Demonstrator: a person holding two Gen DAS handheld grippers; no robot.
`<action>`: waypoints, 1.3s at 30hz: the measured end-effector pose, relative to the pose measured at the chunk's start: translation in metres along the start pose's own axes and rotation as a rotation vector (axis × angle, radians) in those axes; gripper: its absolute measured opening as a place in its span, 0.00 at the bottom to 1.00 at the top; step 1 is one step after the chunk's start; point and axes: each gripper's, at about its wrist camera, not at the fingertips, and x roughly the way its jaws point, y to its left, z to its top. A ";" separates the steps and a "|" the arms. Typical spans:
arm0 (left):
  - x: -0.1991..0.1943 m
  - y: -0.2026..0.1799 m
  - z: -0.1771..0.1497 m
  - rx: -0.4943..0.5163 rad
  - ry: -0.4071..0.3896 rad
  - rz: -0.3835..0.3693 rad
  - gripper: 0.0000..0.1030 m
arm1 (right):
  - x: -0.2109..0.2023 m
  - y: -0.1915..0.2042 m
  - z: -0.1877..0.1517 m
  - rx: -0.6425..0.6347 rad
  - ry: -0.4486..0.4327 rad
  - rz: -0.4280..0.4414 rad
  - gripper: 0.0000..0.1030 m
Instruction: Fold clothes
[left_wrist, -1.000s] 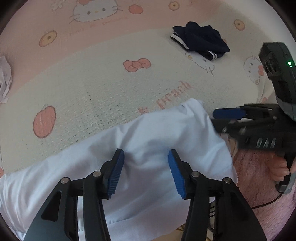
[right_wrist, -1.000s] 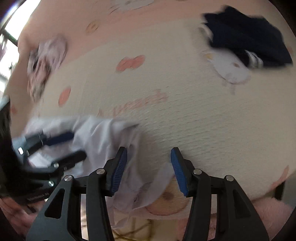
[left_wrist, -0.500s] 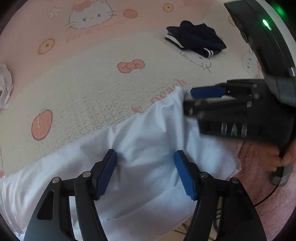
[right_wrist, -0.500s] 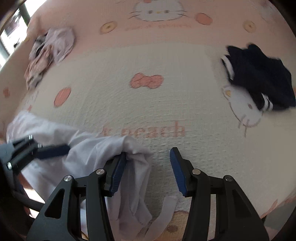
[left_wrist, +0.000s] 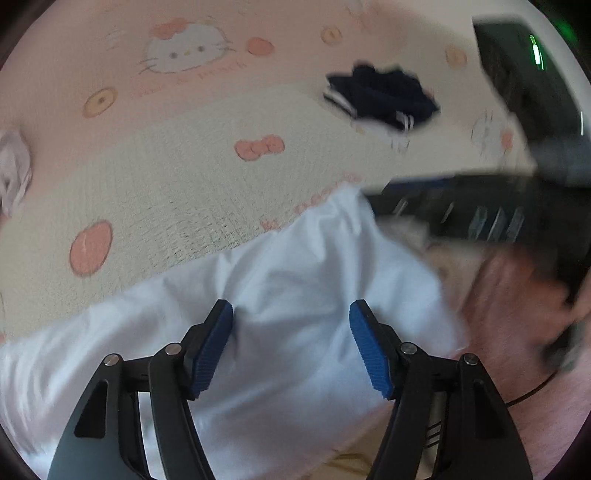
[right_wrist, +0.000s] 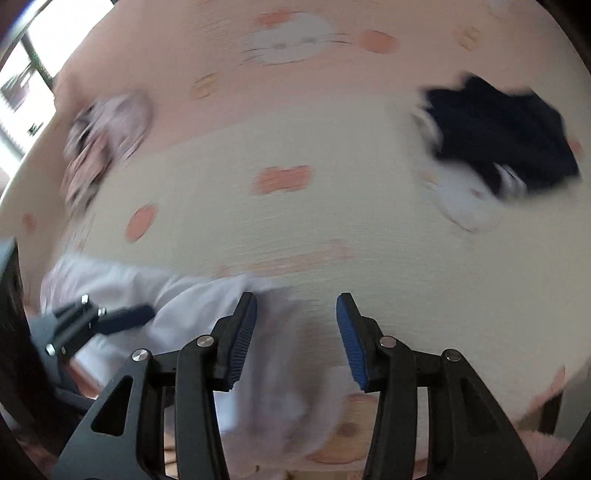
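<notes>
Two tools, both open. Left tool spread wide over white garment, pads clear of cloth. Right tool closing, gripping nothing, white cloth under its left pad. Garment bunched at near edge of bed. Dark clothes far right; pale crumpled pile far left.

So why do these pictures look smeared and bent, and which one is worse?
Right wrist view: worse, streaked all over, with the navy garment and patterned clothes smudged and a window glaring top left. Left wrist view: the near white shirt is fairly crisp, the other tool blurred. In both, the fisheye lens bows the bedspread into a dome.
</notes>
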 end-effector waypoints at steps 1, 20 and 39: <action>-0.003 0.001 -0.002 -0.005 -0.002 -0.002 0.65 | -0.002 0.005 0.001 -0.020 -0.003 -0.006 0.45; -0.045 0.054 -0.018 -0.095 0.036 -0.004 0.67 | -0.009 -0.044 -0.006 0.248 0.084 -0.151 0.52; -0.116 0.211 -0.094 -0.548 0.105 0.343 0.61 | 0.030 0.069 -0.005 0.032 0.152 -0.284 0.56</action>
